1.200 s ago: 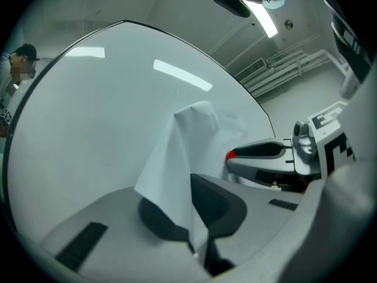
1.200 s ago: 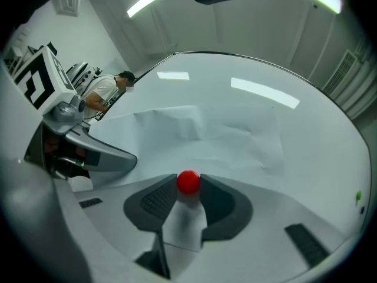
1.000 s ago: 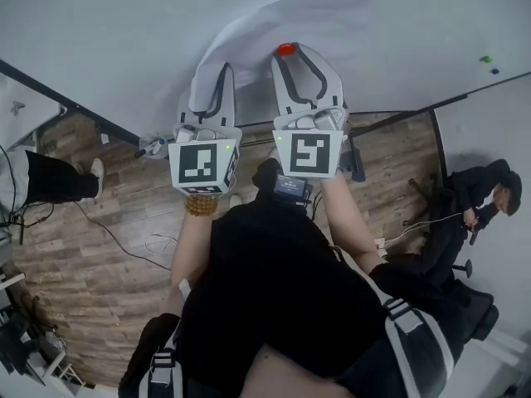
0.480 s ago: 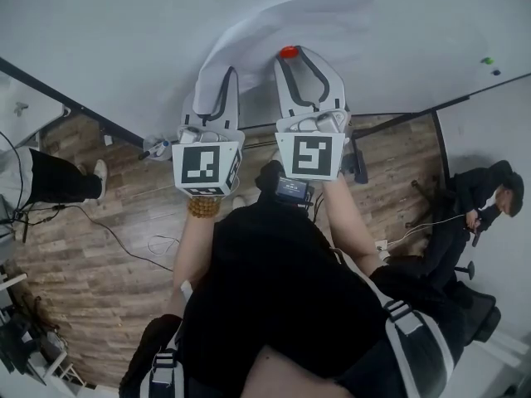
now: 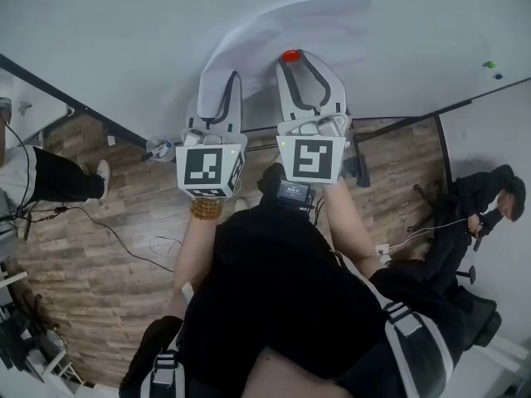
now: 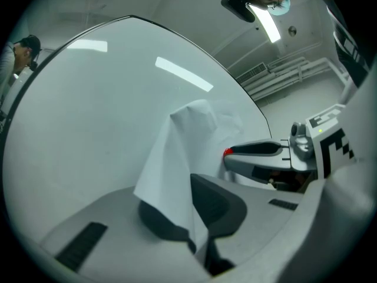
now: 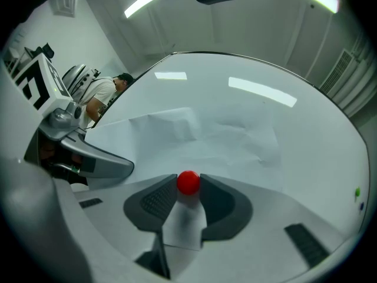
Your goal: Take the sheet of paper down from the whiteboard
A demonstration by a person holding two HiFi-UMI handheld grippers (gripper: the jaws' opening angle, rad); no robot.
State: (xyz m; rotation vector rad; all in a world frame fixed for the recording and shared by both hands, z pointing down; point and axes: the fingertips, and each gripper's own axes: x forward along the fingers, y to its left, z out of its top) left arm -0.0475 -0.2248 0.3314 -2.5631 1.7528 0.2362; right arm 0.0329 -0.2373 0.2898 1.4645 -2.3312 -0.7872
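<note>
From my feed this looks like an office or meeting room. A large white whiteboard with a dark frame (image 5: 124,40) fills the wall ahead. Brown wood-plank flooring (image 5: 108,214) has thin black cables (image 5: 116,235) trailing loosely across it. A long fluorescent ceiling light (image 6: 268,21) runs overhead, and a person in dark clothes (image 5: 481,201) sits off to one side.

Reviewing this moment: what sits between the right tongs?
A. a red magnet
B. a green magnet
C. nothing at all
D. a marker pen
A: the right gripper view shows the red magnet lodged between the pads of the right tongs, in front of the sheet of paper.
</note>
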